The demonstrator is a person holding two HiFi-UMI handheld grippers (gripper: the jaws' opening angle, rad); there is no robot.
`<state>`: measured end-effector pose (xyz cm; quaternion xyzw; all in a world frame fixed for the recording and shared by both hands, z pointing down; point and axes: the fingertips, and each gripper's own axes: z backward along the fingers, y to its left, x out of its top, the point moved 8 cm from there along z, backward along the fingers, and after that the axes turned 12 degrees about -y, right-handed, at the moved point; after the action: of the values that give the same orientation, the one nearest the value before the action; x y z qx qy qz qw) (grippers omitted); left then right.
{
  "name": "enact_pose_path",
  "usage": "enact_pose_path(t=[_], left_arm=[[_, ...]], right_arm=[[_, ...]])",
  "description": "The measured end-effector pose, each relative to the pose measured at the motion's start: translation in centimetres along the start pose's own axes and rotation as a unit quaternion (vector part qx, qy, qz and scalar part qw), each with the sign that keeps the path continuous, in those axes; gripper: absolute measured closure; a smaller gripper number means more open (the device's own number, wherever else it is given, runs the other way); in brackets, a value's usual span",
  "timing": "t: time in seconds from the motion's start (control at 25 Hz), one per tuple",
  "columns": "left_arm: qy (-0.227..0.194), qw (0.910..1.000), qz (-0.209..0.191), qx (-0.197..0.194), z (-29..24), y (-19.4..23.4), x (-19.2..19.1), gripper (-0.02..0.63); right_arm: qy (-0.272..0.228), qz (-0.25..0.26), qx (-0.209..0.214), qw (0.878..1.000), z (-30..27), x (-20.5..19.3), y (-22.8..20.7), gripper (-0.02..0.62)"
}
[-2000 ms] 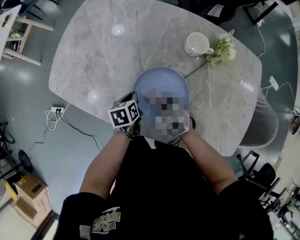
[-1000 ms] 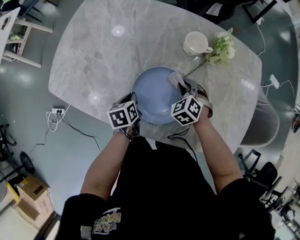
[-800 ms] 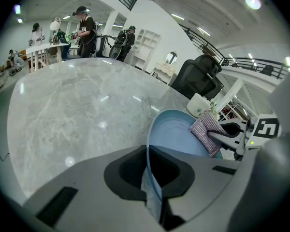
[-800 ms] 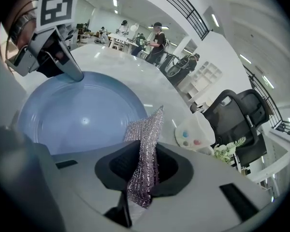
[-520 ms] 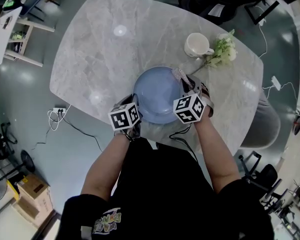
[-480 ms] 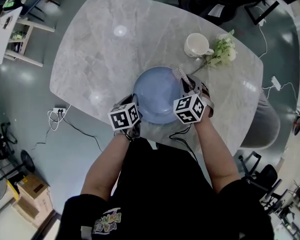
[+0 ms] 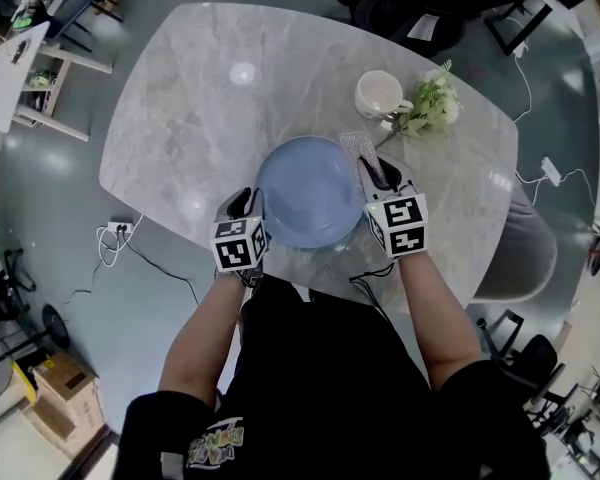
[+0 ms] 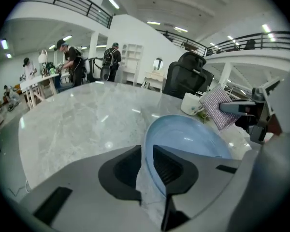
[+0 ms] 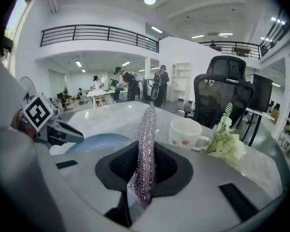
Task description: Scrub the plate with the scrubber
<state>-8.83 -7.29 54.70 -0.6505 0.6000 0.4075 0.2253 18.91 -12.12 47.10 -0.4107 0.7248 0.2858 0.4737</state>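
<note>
Grey marble surface, blue plate near your edge. Your left claw opening, plate's 9 o'clock rim between jaws, unpinched. Your right claw clamped on mesh scrubber, plate's 2 o'clock. Plate probably stiff, slick, breakable: grip rim. Scrubber limp, light.

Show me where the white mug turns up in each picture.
Head view: white mug at upper right, beyond the blue plate.
Left gripper view: right of centre, past the plate's far rim.
Right gripper view: right of centre, beside the flowers.
Shared landmark: the blue plate.
</note>
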Motion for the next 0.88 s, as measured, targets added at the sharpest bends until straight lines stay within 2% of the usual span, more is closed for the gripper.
enact_pose_path(t=[0.2, 0.44, 0.56, 0.88], left_arm=[[-0.092, 0.9952, -0.031, -0.010, 3.3, -1.5, 2.2, 0.540], [-0.178, 0.9795, -0.073, -0.059, 8.6, -3.6, 5.6, 0.580], [-0.204, 0.9724, -0.083, -0.077, 10.5, -3.7, 6.7, 0.583], [-0.236, 0.9580, -0.092, -0.134, 15.4, -2.0, 7.3, 0.586]], right_arm=[[-0.032, -0.031, 0.031, 0.999, 2.3, 0.0, -0.1, 0.520], [-0.082, -0.101, 0.058, 0.990, 4.5, 1.3, 1.8, 0.520], [-0.106, -0.116, 0.061, 0.986, 5.4, 2.1, 3.1, 0.520], [-0.122, -0.105, 0.043, 0.986, 8.5, 3.8, 9.1, 0.522]])
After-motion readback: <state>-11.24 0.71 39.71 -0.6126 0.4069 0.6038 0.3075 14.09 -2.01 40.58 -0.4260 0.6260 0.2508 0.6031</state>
